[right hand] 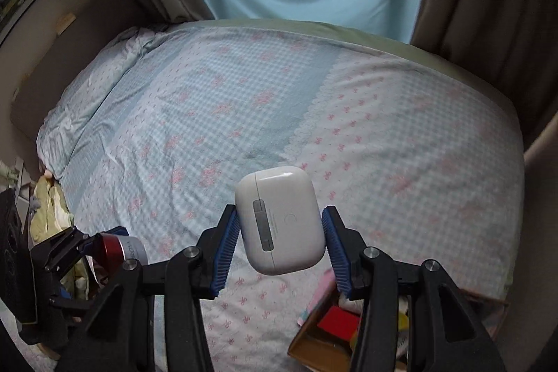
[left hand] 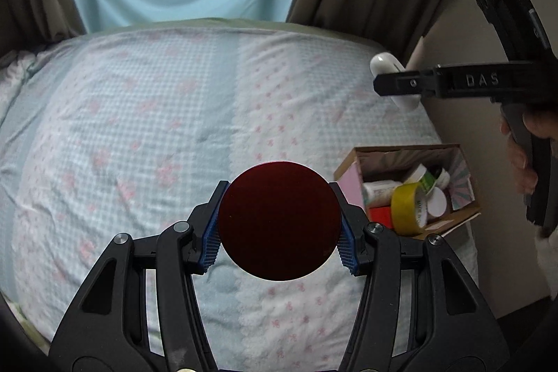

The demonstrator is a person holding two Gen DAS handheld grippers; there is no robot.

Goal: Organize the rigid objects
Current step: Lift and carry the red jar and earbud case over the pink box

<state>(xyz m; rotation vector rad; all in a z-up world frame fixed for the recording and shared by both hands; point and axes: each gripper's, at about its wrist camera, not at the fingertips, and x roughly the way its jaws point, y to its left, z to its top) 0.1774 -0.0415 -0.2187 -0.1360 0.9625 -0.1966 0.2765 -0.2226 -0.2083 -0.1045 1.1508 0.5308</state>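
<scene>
My left gripper [left hand: 279, 222] is shut on a jar with a round dark red lid [left hand: 279, 220], held above the bed; its blue pads press on both sides. From the right wrist view the same jar [right hand: 120, 250] shows as a red lid on a white body at lower left. My right gripper [right hand: 280, 239] is shut on a white earbud case [right hand: 280, 218], hinge side facing the camera. In the left wrist view that case [left hand: 383, 65] pokes out behind the right gripper's black finger at upper right. A cardboard box [left hand: 450, 217] sits at the bed's right edge.
The box holds a yellow tape roll [left hand: 408, 210], a red item [left hand: 380, 217] and white tubes and jars. It also shows under my right gripper, as a box [right hand: 310, 349]. The bedspread [left hand: 157, 128] is blue-checked with pink bows. Curtains hang behind. A hand [left hand: 523, 162] grips the right tool.
</scene>
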